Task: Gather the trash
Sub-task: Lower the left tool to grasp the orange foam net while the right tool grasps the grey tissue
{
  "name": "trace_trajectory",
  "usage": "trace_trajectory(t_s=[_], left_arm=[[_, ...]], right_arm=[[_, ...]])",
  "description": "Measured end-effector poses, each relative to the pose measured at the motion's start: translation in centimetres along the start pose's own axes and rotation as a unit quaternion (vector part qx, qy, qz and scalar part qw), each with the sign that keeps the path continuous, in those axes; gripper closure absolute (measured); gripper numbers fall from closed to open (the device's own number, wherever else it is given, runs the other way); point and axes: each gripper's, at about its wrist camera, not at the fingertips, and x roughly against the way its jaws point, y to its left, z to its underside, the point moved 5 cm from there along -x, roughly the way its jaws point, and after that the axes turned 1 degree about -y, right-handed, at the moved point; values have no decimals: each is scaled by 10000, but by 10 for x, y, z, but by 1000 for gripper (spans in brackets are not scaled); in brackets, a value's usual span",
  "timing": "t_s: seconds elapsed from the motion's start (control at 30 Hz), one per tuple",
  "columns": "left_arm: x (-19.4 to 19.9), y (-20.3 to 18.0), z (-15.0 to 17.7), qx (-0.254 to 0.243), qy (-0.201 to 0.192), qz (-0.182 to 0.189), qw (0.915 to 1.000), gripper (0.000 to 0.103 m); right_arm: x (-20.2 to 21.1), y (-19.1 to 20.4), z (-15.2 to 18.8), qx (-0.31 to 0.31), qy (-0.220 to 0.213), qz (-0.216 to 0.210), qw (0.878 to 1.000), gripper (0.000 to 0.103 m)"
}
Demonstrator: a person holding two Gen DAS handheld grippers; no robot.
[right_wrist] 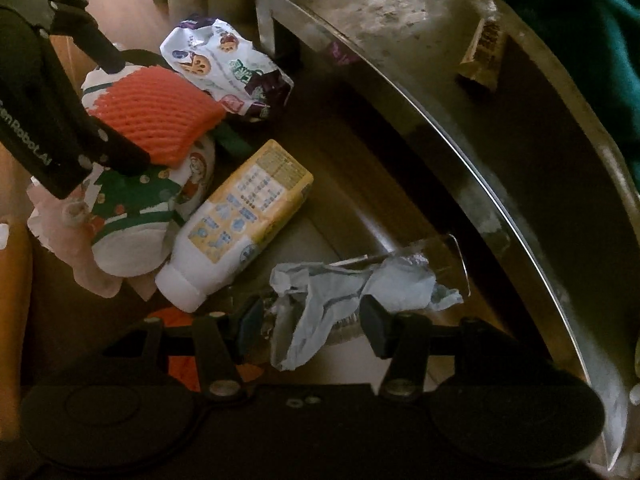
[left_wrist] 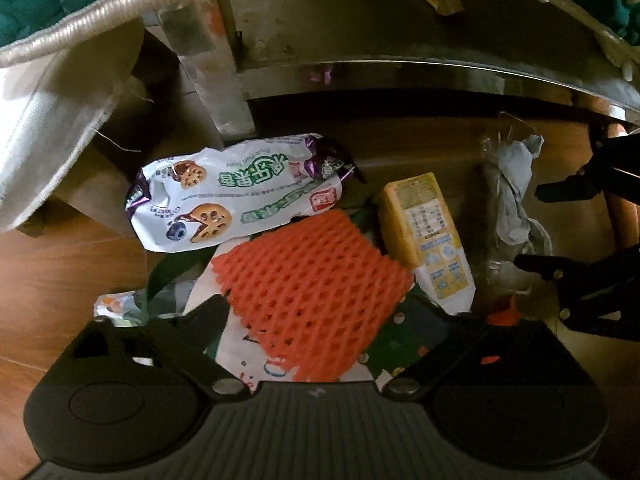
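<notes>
A brown wood floor [left_wrist: 48, 272] is seen in dim light. A steel shelf [right_wrist: 400, 12] with a bright edge is carried on a metal leg [left_wrist: 224, 92]. Pale piped upholstery [left_wrist: 52, 92] and teal cloth [right_wrist: 580, 20] are seen at the borders.

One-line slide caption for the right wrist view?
Right gripper open around crumpled blue-grey wrapper beside yellow-labelled bottle on the floor.
</notes>
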Motion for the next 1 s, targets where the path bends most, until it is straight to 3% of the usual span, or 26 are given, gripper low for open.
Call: trace_trajectory(t_s=[0.2,0.27,0.3,0.33,0.4,0.6,0.8,1.0], left_arm=[[-5,-2,0,55,12,91,9999,34],[-4,-1,-1,106,-12,136,9999,42],[-4,-1,-3,139,-23,157,9998,47],[-4,0,-4,175,-45,175,9997,49],[-3,2,-5,233,-77,204,9995,61],[-1,10,-11,411,-128,188,9989,81],[14,15,-14,415,-195,129,9989,83],[55,24,-15,477,-278,189,9983,83]], right_arm=[[-3,-1,-3,0,-59,12,10000,55],[-5,-2,-4,-32,-67,13,10000,62],[-6,-1,-5,-35,-73,12,10000,83],[-7,-1,-5,-36,-49,29,10000,96],[-11,-1,-5,-87,8,47,10000,96],[-4,-2,-7,-100,-131,143,9998,97],[26,-11,-9,-275,-342,253,9987,98],[73,-15,-13,-440,-612,258,9968,99]])
